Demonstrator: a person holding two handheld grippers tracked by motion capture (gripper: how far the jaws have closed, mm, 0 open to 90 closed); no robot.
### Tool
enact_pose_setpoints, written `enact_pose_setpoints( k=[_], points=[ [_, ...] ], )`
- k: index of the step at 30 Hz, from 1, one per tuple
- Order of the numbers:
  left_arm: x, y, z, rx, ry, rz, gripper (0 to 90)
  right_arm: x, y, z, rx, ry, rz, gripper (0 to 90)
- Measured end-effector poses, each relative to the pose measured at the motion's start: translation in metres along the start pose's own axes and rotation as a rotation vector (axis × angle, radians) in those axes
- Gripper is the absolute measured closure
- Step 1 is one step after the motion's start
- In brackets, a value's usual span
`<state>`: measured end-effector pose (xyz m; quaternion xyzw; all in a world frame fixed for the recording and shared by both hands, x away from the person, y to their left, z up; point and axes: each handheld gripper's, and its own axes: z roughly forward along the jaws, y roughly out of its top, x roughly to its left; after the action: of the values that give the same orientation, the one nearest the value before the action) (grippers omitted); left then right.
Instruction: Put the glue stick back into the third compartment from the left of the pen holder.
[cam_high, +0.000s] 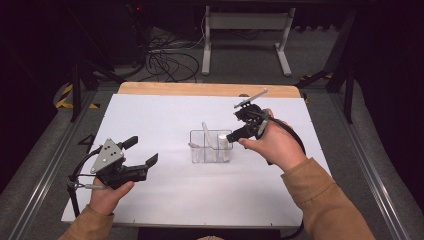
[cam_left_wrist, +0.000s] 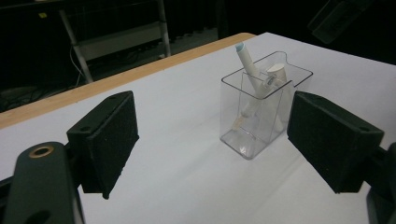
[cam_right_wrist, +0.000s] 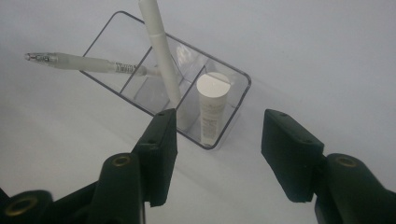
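My right gripper hangs just over the clear box that sits in the middle of the white table. It points down at the right end of the box. Its jaws are partly apart and nothing is between them. Seen from the right gripper view, the short white tube stands in the end part of the box, a little ahead of my jaws and closer to the left one. I am not touching it. A long white pen leans up out of the middle part, right beside the tube. A see-through pen lies tilted over the far rim and sticks out to the side. My left gripper rests low near the left side of the table, well apart from the box. Its jaws are spread wide and hold nothing. In the left gripper view the box stands out ahead of those jaws, nearer to the right one, with bare table in between.
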<state>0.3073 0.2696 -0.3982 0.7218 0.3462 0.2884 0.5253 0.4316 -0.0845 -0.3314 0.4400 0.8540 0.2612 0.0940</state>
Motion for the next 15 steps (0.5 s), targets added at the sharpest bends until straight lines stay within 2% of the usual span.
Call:
enact_pose_setpoints(
  k=[5,9,15],
  points=[
    [0.000,-0.001,-0.003,0.001,0.004,-0.002,17.0,0.000,-0.007,-0.009,-0.098,0.010,-0.059,42.0],
    [-0.002,-0.001,-0.004,-0.003,0.002,-0.003,17.0,0.001,-0.017,-0.015,-0.203,0.043,-0.104,37.5],
    [-0.003,-0.002,-0.006,0.000,0.001,0.000,17.0,-0.001,-0.035,-0.021,-0.275,0.070,-0.128,36.5]
  ],
)
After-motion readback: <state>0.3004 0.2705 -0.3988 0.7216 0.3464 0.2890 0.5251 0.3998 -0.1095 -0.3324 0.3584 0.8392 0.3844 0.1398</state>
